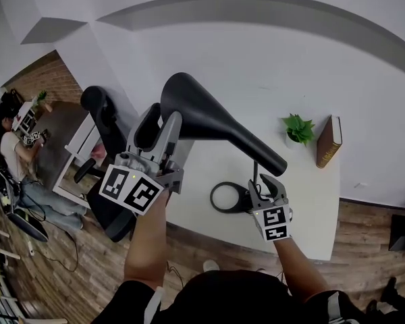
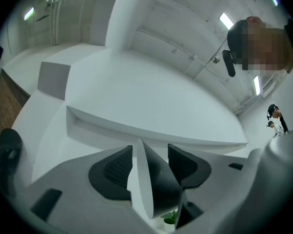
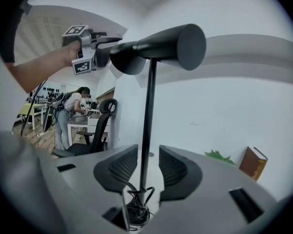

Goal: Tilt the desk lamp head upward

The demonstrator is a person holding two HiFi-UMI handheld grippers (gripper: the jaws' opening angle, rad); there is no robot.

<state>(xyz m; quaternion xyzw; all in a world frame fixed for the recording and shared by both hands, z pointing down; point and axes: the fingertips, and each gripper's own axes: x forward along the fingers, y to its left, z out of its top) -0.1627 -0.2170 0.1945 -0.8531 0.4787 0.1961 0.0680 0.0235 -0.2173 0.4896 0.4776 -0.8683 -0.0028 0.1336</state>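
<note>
A black desk lamp stands on the white desk (image 1: 310, 208), with a ring base (image 1: 228, 198), a thin pole (image 1: 255, 174) and a long cone head (image 1: 196, 106) raised up and to the left. My left gripper (image 1: 158, 123) is up at the wide end of the head. In the left gripper view the head (image 2: 163, 189) lies edge-on between the jaws of that gripper (image 2: 150, 155), and the left pad is clear of it. Low by the base, my right gripper (image 1: 266, 184) straddles the pole (image 3: 147, 121). Its jaws (image 3: 148, 167) stand apart, with a gap on each side.
A small potted plant (image 1: 298, 128) and an upright brown book (image 1: 329, 141) stand at the desk's far right by the white wall. A black office chair (image 1: 104, 123) is to the left of the desk. A person (image 1: 13, 147) sits at another table far left.
</note>
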